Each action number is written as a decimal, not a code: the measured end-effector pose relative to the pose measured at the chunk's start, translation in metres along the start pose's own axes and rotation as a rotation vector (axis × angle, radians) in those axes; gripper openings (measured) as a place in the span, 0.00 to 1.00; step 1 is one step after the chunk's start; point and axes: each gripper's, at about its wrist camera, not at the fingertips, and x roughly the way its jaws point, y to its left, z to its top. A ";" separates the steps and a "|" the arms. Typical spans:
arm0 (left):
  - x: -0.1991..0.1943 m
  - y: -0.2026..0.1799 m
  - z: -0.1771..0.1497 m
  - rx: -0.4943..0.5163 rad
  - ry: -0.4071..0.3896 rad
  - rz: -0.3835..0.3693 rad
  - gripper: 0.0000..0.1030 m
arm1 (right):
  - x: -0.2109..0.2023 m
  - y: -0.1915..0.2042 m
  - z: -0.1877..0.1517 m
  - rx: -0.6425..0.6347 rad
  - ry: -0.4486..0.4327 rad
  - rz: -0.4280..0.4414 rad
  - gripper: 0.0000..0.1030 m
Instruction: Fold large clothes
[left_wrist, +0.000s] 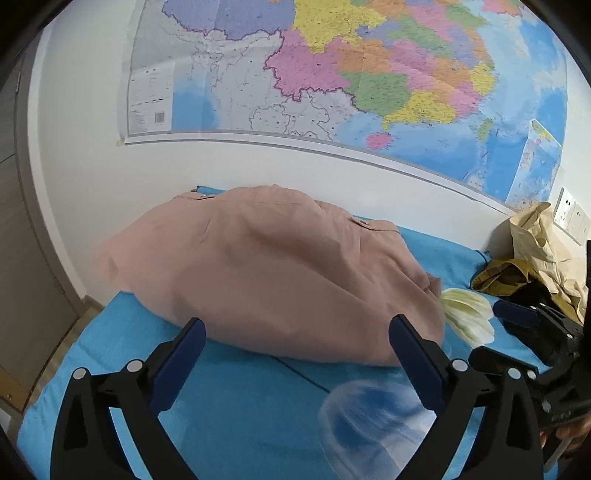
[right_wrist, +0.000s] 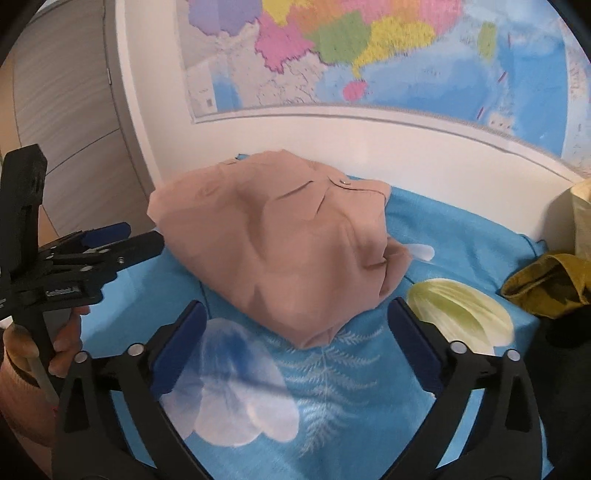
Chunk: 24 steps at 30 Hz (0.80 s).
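Progress check: pink garment (right_wrist: 280, 243) is seen lying in a compact, roughly folded bundle on the blue floral sheet (right_wrist: 332, 373) of the bed, toward the far edge by the wall, under the wall map (left_wrist: 332, 74). A snap fastener and a seam tab are visible on its top layer. The fabric is still puffy, with creases across the upper face and one loose flap at its right side, so the fold is judged mostly done but not flattened.

Left gripper (left_wrist: 295, 354): jaws spread wide, nothing held, placed just short of the bundle's near edge. Right gripper (right_wrist: 295, 332): jaws likewise wide apart and empty, with the bundle's near corner lying between and just beyond the fingertips.

A heap of further clothes (left_wrist: 532, 254), beige and mustard, is noted at the right edge of the bed by the wall, apparently unfolded. Remaining work is judged to be smoothing or setting aside the pink piece, then folding that heap.
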 end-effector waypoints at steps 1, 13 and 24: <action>-0.003 0.000 -0.002 -0.005 -0.002 0.005 0.93 | -0.003 0.001 -0.002 -0.001 -0.003 0.001 0.94; -0.040 -0.015 -0.031 -0.032 -0.013 0.047 0.93 | -0.028 0.025 -0.037 -0.014 -0.014 -0.004 0.94; -0.050 -0.023 -0.056 -0.055 0.022 0.075 0.93 | -0.040 0.036 -0.056 0.002 0.006 -0.004 0.95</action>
